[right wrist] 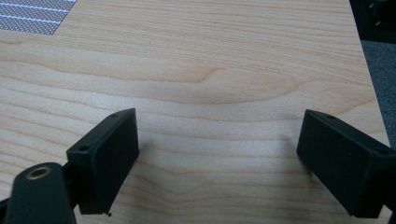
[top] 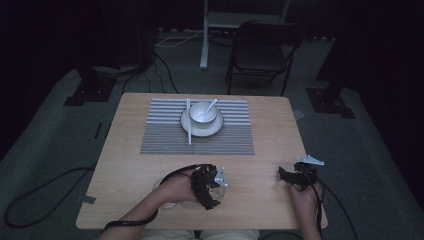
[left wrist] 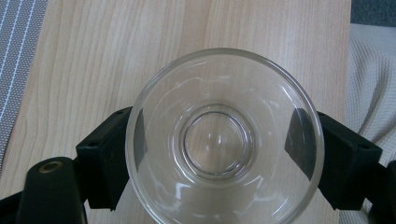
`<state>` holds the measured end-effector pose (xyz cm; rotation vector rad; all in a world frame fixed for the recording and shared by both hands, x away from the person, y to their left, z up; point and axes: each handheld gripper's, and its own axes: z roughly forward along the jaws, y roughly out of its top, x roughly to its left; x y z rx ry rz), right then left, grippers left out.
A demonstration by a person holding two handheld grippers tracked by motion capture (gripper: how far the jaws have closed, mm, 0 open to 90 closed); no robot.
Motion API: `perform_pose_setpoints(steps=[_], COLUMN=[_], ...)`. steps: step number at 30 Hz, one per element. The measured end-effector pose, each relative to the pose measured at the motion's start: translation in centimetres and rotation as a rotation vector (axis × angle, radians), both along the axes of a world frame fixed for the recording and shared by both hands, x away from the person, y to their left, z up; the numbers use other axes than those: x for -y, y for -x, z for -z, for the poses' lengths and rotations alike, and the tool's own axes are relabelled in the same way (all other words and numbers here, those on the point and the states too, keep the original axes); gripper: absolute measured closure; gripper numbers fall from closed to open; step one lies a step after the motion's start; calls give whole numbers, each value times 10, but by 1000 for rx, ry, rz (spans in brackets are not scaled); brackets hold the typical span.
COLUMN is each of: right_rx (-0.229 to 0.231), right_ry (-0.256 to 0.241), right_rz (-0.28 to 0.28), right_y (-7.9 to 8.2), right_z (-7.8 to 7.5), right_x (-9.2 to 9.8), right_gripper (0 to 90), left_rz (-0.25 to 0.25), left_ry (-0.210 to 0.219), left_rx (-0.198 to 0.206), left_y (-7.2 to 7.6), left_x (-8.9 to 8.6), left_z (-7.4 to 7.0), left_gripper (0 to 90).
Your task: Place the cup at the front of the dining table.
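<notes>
A clear drinking glass stands upright on the wooden table, and I look straight down into it. My left gripper is shut on it, with one black jaw pressed against each side of its wall. From the high view the glass and left gripper are near the table's front edge, left of centre. My right gripper is open over bare wood with nothing between its jaws. In the high view it sits at the front right.
A grey striped placemat lies at the table's far middle. On it are a white plate, a white bowl with a spoon, and a white stick. More clear glassware is by the left hand. A chair stands beyond the table.
</notes>
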<state>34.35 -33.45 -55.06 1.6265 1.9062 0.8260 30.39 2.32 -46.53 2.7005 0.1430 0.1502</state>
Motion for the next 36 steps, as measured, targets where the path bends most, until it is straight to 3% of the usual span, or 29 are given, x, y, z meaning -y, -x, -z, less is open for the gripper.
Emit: perform_pose_setpoints(steps=[3,8,14,27,29,30,33,36], right_rx=[0,0,0,0,0,0,0,-1], right_ry=[0,0,0,0,0,0,1,0], right_rz=[0,0,0,0,0,0,0,0], right_y=[0,0,0,0,0,0,0,0], right_z=[0,0,0,0,0,0,0,0], right_x=[0,0,0,0,0,0,0,0], right_gripper=[122,122,121,122,122,122,122,122], left_rz=[10,17,-13,-47,-58,-93,-131,-152], left_ry=[0,-9,29,15,7,25,43,35], left_rx=[-17,-11,8,11,18,31,41,42], left_y=[0,0,-8,-30,-35,-41,-49,-55], left_x=[2,3,1,0,-3,-9,-18,-23], left_z=[0,-1,-10,-17,-19,-22,-27,-29], left_gripper=[182,182,182,182,182,182,182,182])
